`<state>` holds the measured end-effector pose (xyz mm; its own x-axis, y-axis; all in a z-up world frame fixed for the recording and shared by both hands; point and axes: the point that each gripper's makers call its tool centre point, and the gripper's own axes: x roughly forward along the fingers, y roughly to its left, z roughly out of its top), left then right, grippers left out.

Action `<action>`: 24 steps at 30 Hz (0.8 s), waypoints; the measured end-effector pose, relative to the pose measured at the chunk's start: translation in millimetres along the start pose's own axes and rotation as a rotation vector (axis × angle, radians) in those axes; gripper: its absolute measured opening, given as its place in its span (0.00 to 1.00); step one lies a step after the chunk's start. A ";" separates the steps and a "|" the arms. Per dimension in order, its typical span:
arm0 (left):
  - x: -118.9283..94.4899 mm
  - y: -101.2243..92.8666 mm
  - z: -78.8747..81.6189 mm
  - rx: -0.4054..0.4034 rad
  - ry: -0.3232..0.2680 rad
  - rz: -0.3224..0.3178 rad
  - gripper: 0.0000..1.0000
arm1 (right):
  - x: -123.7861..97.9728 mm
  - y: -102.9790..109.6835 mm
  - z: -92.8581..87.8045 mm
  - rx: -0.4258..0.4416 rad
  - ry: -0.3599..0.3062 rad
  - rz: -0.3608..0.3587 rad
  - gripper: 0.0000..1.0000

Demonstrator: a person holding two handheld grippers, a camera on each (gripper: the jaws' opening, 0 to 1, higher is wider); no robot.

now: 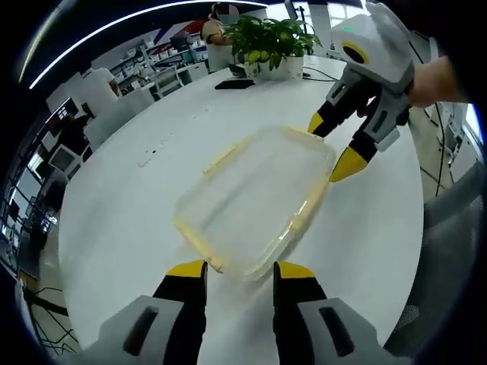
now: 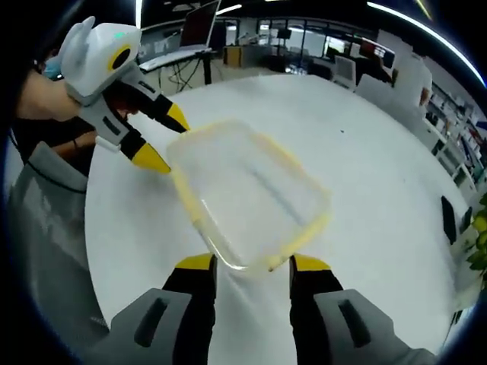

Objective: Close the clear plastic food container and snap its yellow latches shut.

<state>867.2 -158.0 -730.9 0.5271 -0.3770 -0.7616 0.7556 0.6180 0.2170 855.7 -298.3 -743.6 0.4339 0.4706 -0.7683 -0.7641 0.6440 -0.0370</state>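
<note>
Clear plastic, cloudy with motion blur, sits mid-table: the food container (image 1: 255, 201) lies flat on the white round table (image 1: 122, 205), its lid already down as far as one can judge, yellow latches (image 1: 199, 245) running as thin strips along the edges. The left gripper (image 1: 240, 268) has its yellow-tipped jaws spread at one short end, just shy of the rim; the right gripper (image 2: 251, 262) is spread too, at the opposite end, holding nothing. For a clean snap, each jaw pair wants to straddle a latch squarely and press the flap flat against the wall while the other tool steadies the box, because that smooth tabletop looks slippery and the light shell could skate away. Whether any latch is already seated, the blur won't say. A potted plant (image 1: 272, 42) stands well beyond.
</note>
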 end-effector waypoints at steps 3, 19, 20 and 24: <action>-0.2 -0.4 -1.4 -0.015 0.006 0.002 0.27 | -0.2 0.5 -0.4 0.009 0.001 0.002 0.34; -23.9 -8.4 -13.8 -0.131 -0.008 0.023 0.30 | -17.8 6.3 -12.8 0.167 -0.049 -0.035 0.40; -24.9 -9.0 -15.3 -0.139 -0.009 0.025 0.30 | -19.8 7.7 -13.6 0.174 -0.055 -0.040 0.40; -30.9 -15.1 -22.1 -0.166 -0.010 0.031 0.31 | -27.4 12.3 -14.2 0.198 -0.076 -0.052 0.41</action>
<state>830.8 -140.5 -724.1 0.5536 -0.3619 -0.7500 0.6647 0.7346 0.1361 827.6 -311.8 -732.1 0.5111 0.4728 -0.7178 -0.6342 0.7711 0.0563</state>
